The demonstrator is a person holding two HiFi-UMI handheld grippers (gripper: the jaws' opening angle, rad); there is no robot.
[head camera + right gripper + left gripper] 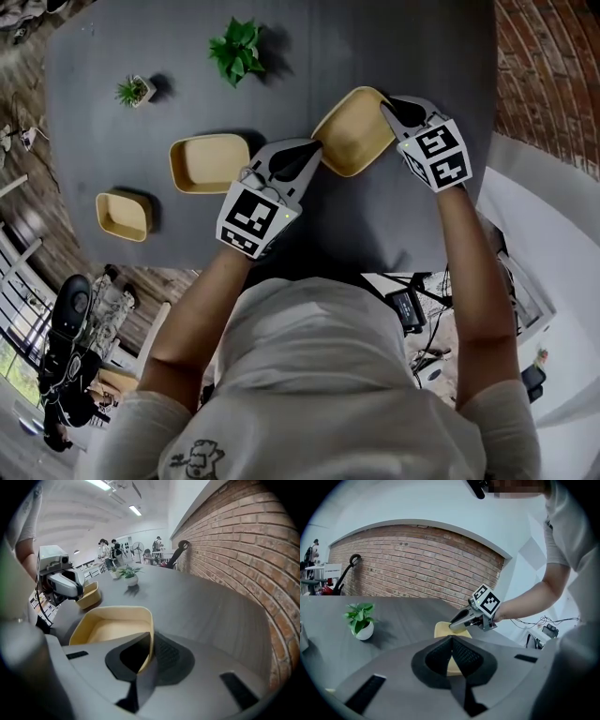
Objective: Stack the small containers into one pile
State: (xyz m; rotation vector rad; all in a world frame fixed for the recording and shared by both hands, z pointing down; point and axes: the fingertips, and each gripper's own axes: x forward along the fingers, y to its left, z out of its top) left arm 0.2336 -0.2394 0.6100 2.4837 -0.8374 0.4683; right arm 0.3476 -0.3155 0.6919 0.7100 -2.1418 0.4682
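Large container is being gripped at two opposite rims, close to the right edge of the surface. It is lying turned diamond-wise to that edge.

Left gripper: jaws are being pressed shut on the rim that faces the middle of the surface. A thin yellow wall is being pinched between the pads.

Right gripper: jaws are being closed on the far-right rim. The wall is being clamped between the pads.

Whether the container is being lifted off the surface cannot be told.

Medium container is being left near the middle of the surface, and the small container toward the near left corner. They are well apart and both open side up.

Two potted plants are being noted toward the far edge.
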